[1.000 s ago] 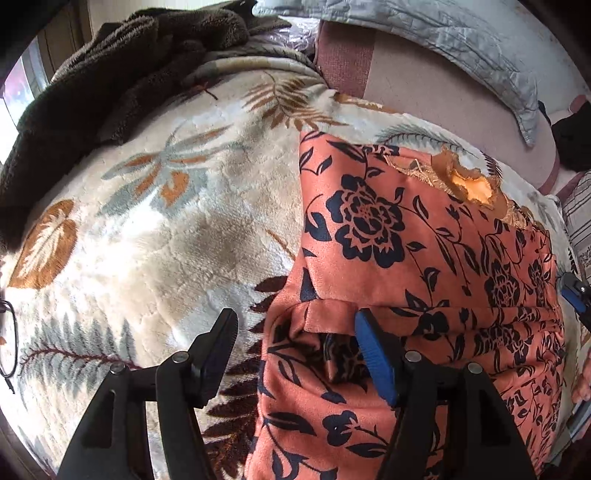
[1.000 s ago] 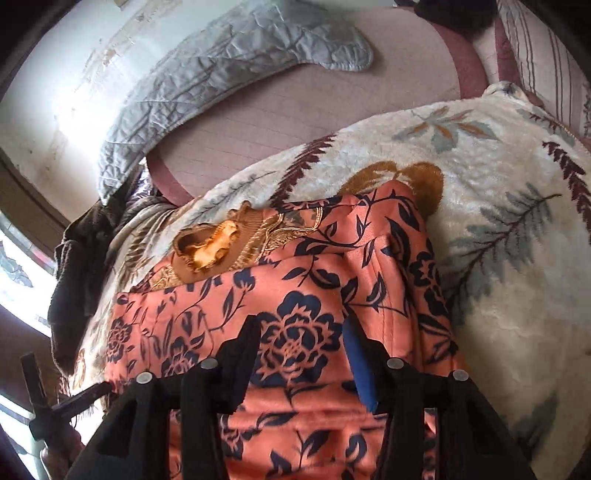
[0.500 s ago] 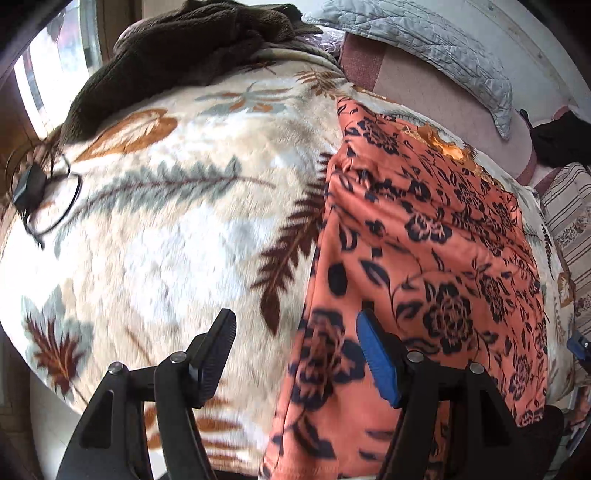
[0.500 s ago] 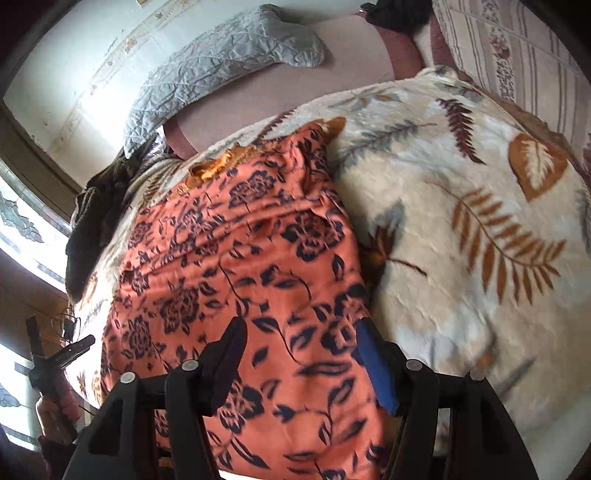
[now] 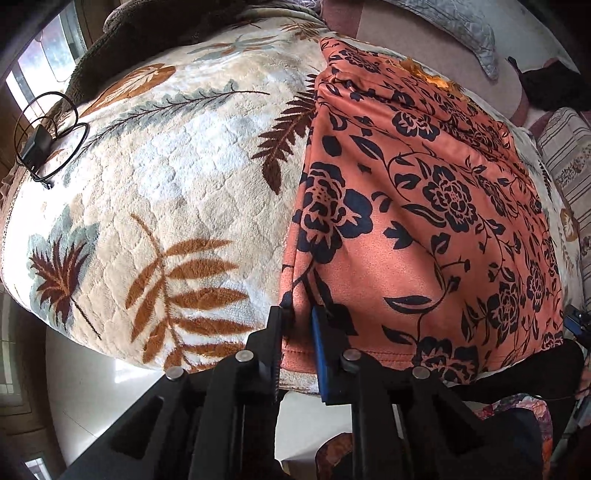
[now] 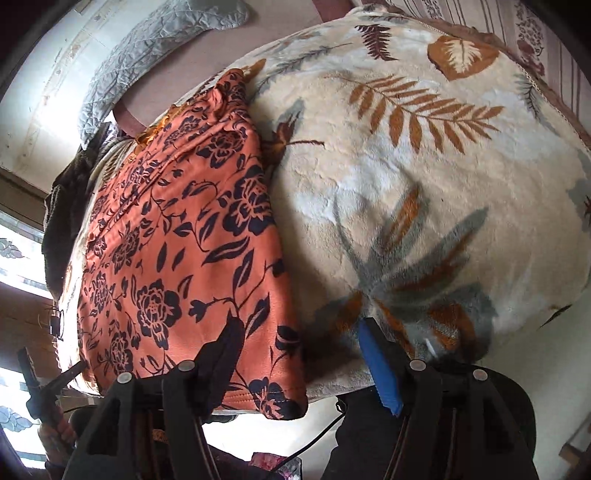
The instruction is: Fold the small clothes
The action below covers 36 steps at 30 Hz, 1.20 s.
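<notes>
An orange garment with a dark floral print lies flat on the cream leaf-patterned blanket, its hem at the near bed edge. My left gripper is shut on the garment's near left hem corner. In the right wrist view the garment lies to the left. My right gripper is open, its jaws straddling the garment's near right corner and the blanket beside it. The left gripper also shows at the far left of that view.
A dark brown throw is heaped at the bed's far left. A grey quilted pillow lies at the back. A black cable with a small box rests at the left edge. Pale floor lies below the bed edge.
Both grippers have pulled back from the garment's middle to its near hem at the bed edge. The left gripper has closed on the left hem corner. The right gripper stays open.
</notes>
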Each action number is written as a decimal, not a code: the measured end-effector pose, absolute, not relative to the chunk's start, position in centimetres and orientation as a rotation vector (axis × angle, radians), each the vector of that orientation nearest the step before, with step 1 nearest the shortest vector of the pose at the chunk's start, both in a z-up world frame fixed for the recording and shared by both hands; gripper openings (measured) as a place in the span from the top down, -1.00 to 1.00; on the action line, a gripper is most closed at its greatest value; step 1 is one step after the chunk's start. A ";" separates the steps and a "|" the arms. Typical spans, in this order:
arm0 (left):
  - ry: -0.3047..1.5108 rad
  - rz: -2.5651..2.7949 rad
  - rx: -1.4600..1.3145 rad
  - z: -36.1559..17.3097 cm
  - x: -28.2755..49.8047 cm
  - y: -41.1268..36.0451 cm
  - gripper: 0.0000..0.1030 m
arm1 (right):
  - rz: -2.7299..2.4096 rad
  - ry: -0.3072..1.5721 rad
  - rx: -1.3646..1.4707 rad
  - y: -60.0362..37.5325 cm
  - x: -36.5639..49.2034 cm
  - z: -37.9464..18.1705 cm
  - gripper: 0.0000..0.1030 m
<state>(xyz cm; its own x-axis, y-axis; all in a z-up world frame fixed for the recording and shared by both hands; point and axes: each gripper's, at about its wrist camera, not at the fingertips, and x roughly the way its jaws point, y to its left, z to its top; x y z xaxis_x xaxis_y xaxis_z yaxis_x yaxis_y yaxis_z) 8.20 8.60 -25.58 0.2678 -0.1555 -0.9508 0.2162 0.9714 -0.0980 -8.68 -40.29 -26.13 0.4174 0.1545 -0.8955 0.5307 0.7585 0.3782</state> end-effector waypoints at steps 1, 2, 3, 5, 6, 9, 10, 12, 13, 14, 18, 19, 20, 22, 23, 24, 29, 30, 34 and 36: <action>1.290 -0.239 0.066 -25.7 8.3 8.7 0.17 | -0.262 1.154 0.707 -40.1 -8.5 -26.5 -0.32; 1.294 -0.229 0.072 -25.8 8.4 8.6 -0.17 | -0.253 1.171 0.709 -39.8 -8.2 -27.0 -0.32; 1.292 -0.231 0.079 -25.9 8.4 8.6 -0.21 | -0.244 1.188 0.706 -39.3 -8.0 -27.4 -0.32; 1.302 -0.253 0.079 -26.3 8.2 8.4 -0.13 | -0.230 1.220 0.676 -38.1 -7.7 -27.9 -0.29; 1.304 -0.273 0.064 -26.4 8.1 8.3 0.07 | -0.224 1.227 0.654 -37.5 -7.6 -28.0 -0.13; 1.328 -0.311 0.012 -26.8 8.1 8.3 0.80 | -0.181 1.266 0.550 -35.5 -7.1 -27.8 0.77; 1.328 -0.313 0.011 -26.8 8.1 8.3 0.83 | -0.169 1.264 0.524 -34.9 -7.0 -27.5 0.80; 1.318 -0.325 0.006 -26.7 7.9 8.5 0.84 | -0.128 1.241 0.508 -34.4 -6.9 -26.3 0.83; 1.309 -0.335 -0.004 -26.4 8.0 8.6 0.85 | -0.099 1.221 0.527 -34.5 -6.8 -25.6 0.84; 1.301 -0.346 -0.022 -26.1 8.1 8.8 0.85 | -0.073 1.193 0.544 -34.7 -6.6 -24.6 0.85; 1.260 -0.408 -0.122 -23.5 9.1 9.9 0.85 | -0.003 1.070 0.601 -36.4 -5.8 -20.4 0.85; 1.245 -0.424 -0.139 -22.6 9.5 10.1 0.85 | 0.014 1.035 0.613 -36.9 -5.4 -19.4 0.85; 1.233 -0.441 -0.152 -21.6 10.2 10.2 0.85 | 0.028 1.003 0.626 -37.5 -4.9 -18.4 0.85; 1.205 -0.476 -0.175 -19.7 11.4 10.2 0.85 | 0.044 0.946 0.661 -38.7 -4.1 -16.6 0.85; 1.193 -0.487 -0.183 -18.7 12.2 10.0 0.85 | 0.051 0.919 0.675 -39.3 -3.6 -15.9 0.85; 1.185 -0.497 -0.193 -17.8 13.2 9.9 0.85 | 0.053 0.893 0.685 -39.7 -2.7 -15.2 0.85; 1.153 -0.522 -0.224 -13.5 19.7 8.6 0.85 | 0.023 0.802 0.745 -43.2 2.8 -12.8 0.85; 1.151 -0.520 -0.229 -13.0 21.3 8.0 0.85 | 0.017 0.784 0.760 -44.1 4.1 -12.5 0.85; 1.145 -0.490 -0.237 -12.0 28.4 6.4 0.85 | -0.008 0.742 0.842 -47.8 10.3 -12.9 0.85; 1.162 -0.488 -0.282 -12.8 32.5 5.8 0.85 | -0.024 0.731 0.897 -49.5 13.8 -14.1 0.85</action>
<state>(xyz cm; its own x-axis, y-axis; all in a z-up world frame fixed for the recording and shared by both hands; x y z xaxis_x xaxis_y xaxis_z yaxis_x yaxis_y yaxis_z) 32.55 5.79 -12.80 0.3106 -0.5050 -0.8053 0.2209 0.8623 -0.4556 13.80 -49.54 -14.15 0.7610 0.2738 -0.5882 0.3118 0.6407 0.7016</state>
